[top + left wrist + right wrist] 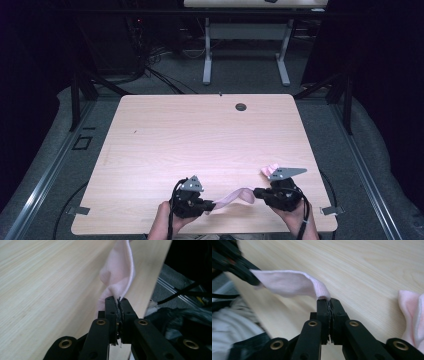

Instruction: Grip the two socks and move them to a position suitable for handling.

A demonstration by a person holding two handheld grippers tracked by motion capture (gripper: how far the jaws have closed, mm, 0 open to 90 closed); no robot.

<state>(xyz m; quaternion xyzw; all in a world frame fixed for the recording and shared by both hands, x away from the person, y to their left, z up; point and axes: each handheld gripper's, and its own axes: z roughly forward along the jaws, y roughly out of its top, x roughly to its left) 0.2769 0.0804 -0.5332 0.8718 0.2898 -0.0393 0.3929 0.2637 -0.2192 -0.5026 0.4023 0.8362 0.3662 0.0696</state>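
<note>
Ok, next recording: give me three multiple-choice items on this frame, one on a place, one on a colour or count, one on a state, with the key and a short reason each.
1. Where on the table is the pink cloth strip held?
A. by the far edge near the round hole
B. near the near edge, between the two grippers
C. at the far left corner

2. How many pink cloth pieces can be seen?
A. one
B. two
C. four

3. How do the jaws of the left gripper stand?
A. wide open above the cloth
B. shut on one end of the strip
C. shut on nothing

Key: 1 B, the high view shows the strip spanning from the left gripper to the right gripper close to the person's side. 2 B, a second pink cloth lies on the table beside the right gripper. 3 B, the left gripper view shows the strip's end pinched between closed jaws.
</note>
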